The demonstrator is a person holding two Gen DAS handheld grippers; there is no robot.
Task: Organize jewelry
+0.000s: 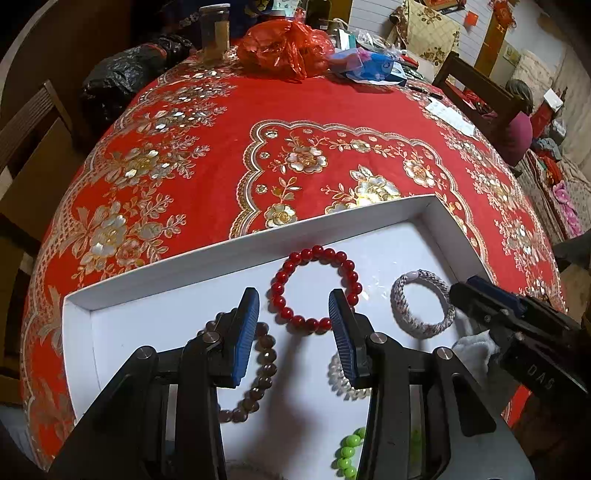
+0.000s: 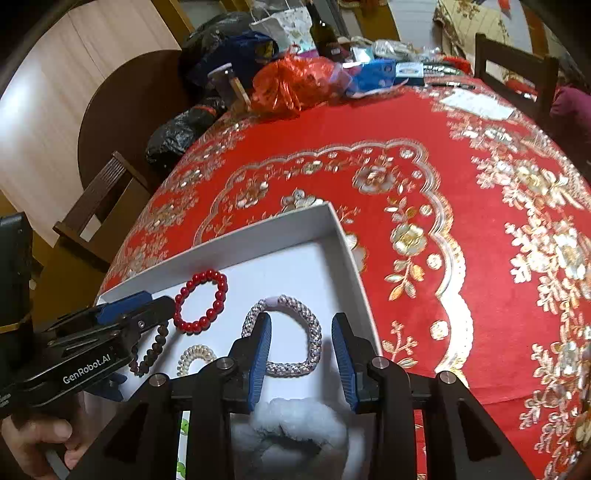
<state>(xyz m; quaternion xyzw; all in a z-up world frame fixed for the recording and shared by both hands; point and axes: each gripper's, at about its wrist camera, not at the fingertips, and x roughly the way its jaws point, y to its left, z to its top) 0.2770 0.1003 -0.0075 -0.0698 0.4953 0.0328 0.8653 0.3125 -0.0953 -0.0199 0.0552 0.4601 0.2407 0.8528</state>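
Observation:
A shallow white box (image 1: 236,258) (image 2: 354,266) on the red tablecloth holds a red bead bracelet (image 1: 314,290) (image 2: 201,301), a silver braided bangle (image 1: 423,308) (image 2: 284,334), a brown bead bracelet (image 1: 262,373) (image 2: 151,350), a pale spiral hair tie (image 1: 338,373) (image 2: 195,358), green beads (image 1: 347,454) and a white fluffy scrunchie (image 2: 295,424). My left gripper (image 1: 293,306) (image 2: 133,314) is open and empty just above the red bracelet's near edge. My right gripper (image 2: 301,334) (image 1: 480,299) is open and empty over the braided bangle.
The table (image 1: 332,118) has a red floral cloth. At its far edge lie a red plastic bag (image 1: 284,48) (image 2: 291,85), a jar (image 1: 214,33), black bags (image 1: 125,77) and blue packets (image 1: 373,66). Wooden chairs (image 1: 476,88) (image 2: 103,199) stand around it.

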